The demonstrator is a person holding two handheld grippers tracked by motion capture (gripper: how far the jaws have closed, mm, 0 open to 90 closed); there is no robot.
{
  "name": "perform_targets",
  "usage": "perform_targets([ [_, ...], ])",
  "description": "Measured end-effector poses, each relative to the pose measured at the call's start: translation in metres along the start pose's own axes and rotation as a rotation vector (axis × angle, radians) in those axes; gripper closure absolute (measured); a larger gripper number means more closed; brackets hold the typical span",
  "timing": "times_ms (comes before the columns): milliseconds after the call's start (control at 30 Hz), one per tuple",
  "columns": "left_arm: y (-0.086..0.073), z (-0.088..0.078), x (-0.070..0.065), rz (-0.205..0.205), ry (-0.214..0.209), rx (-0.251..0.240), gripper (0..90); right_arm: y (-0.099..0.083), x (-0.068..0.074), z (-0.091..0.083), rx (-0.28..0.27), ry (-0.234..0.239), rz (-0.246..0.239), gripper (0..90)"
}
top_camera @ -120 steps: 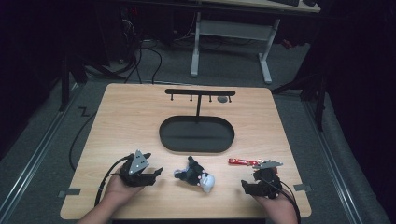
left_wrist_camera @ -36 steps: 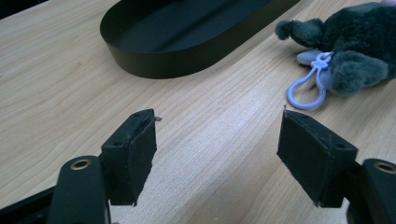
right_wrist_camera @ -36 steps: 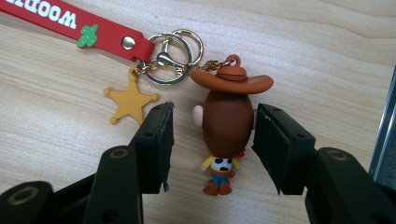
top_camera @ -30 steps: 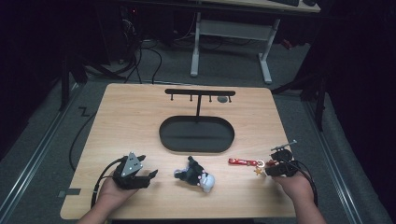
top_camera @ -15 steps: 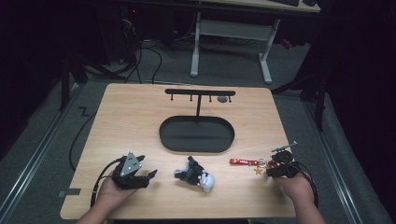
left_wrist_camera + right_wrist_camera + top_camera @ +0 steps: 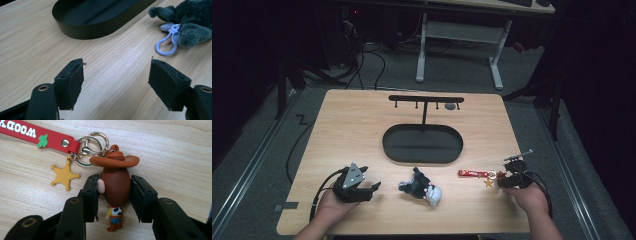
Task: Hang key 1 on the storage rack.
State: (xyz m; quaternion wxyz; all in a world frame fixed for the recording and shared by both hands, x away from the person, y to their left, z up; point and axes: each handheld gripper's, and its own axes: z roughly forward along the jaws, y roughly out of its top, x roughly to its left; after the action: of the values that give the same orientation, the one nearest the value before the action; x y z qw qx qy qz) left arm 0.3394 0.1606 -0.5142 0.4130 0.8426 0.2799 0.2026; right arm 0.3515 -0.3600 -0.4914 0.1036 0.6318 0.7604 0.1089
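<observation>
- Near the desk's (image 6: 362, 125) right front corner, the right gripper (image 6: 113, 195) has its two black jaws pressed on either side of a cowboy figure (image 6: 115, 187), gripping its smooth brown head just under the wide-brimmed hat.
- Linked to the figure's hat by small metal rings (image 6: 93, 143) are a flat yellow star charm (image 6: 64, 176) and a red strap (image 6: 37, 136) with white lettering and a green cactus mark; strap and star lie flat on the wood, stretching toward the desk's middle.
- The left gripper (image 6: 116, 80) sits near the front left, its jaws spread wide with only pale wood grain between the matte pads; the left hand (image 6: 329, 205) holds it low over the surface.
- Just ahead and to one side of it lies a fuzzy dark-grey plush toy (image 6: 192, 22) with a pale lilac plastic clip (image 6: 166, 45); in the high view the plush toy shows a white end and rests between the two grippers.
- Centre of the desk: a shallow black oval tray (image 6: 394, 145) with a smooth upright rim, and behind it a thin black T-shaped rack (image 6: 426, 100) with small pegs hanging from its bar.
- The desk is light wood with rounded corners; broad bare stretches lie left and right of the tray, and the right hand (image 6: 524, 197) sits close to the front edge.
</observation>
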Motion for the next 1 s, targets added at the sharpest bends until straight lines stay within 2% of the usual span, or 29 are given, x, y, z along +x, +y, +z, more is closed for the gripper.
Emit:
perform_targets([
  [267,0.001,0.0,0.0,0.001,0.001,-0.01,28.7,0.0,0.001,0.0,-0.002,0.002,-0.018,64.2],
  [533,0.001,-0.001,0.0,-0.001,0.001,-0.013,29.0,0.003,0.006,-0.001,0.01,-0.027,-0.041,65.5],
  [633,0.001,-0.002,0.0,-0.001,0.002,-0.014,29.0,0.004,0.006,-0.005,0.012,-0.013,-0.039,65.5],
  [733,0.001,-0.002,0.0,-0.002,0.003,-0.014,29.0,0.004,0.007,-0.014,0.005,-0.011,-0.046,65.6],
  [867,0.001,-0.004,0.0,-0.001,0.009,-0.023,28.9,0.005,0.012,-0.03,-0.022,0.024,-0.044,65.6],
  [967,0.001,-0.004,0.0,-0.002,0.012,-0.025,28.7,0.005,0.014,-0.035,-0.025,0.034,-0.037,65.6],
  [1000,0.001,-0.005,0.0,-0.008,0.012,-0.032,28.8,0.006,0.017,-0.045,-0.025,0.047,-0.039,65.7],
])
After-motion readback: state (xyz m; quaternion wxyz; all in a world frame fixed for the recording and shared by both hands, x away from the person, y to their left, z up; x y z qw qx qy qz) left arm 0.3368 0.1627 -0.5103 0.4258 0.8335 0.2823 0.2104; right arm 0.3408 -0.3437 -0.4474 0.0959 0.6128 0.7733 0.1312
